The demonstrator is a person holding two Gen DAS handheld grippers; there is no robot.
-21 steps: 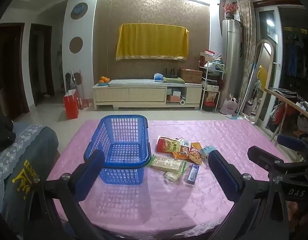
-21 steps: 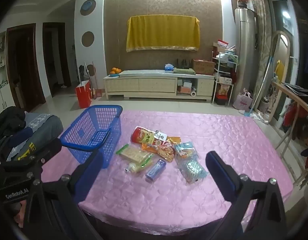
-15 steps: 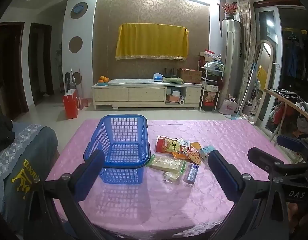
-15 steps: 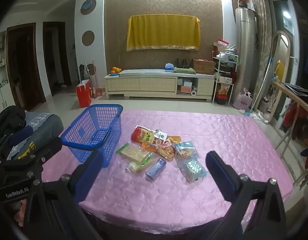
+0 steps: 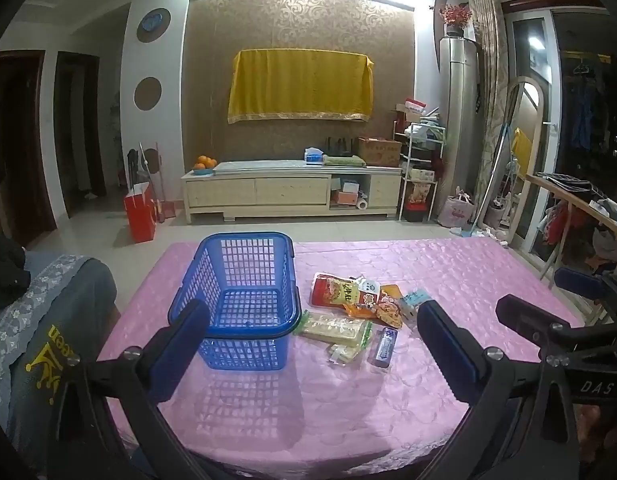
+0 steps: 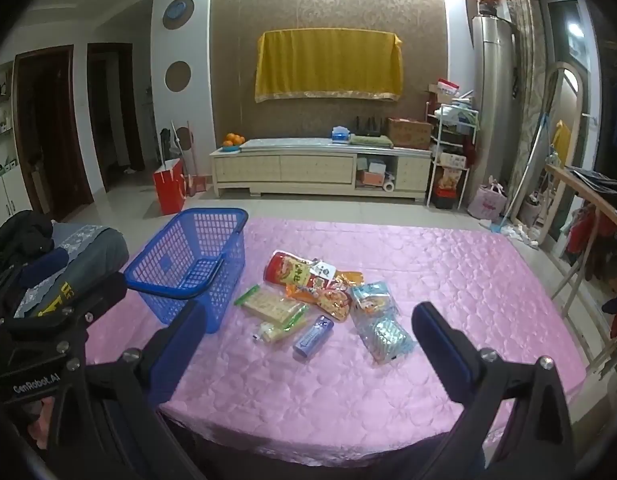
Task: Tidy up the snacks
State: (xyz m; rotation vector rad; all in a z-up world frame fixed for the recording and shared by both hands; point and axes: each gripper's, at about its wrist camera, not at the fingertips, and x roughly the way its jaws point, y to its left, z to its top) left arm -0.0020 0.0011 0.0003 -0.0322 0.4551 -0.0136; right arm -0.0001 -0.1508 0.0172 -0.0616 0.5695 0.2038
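**A:** Snacks (image 6: 320,304) are all still in a loose heap mid-table on the pink quilted cloth (image 6: 448,280), none in the blue basket (image 6: 192,264) yet. Both grippers hang back at the near edge, left gripper (image 5: 312,344) and right gripper (image 6: 308,344), jaws spread wide, nothing held. My guess is they're just lining up.

**B:** Makes sense. Nearest the right one is that small purple pack (image 6: 313,335) and a crinkly clear-blue bag (image 6: 382,330). Then a flat cracker sleeve (image 6: 270,306), and furthest the glossy red pouch (image 6: 288,271). The basket is rigid plastic mesh, sitting just beside the pile, open top, easy drop.
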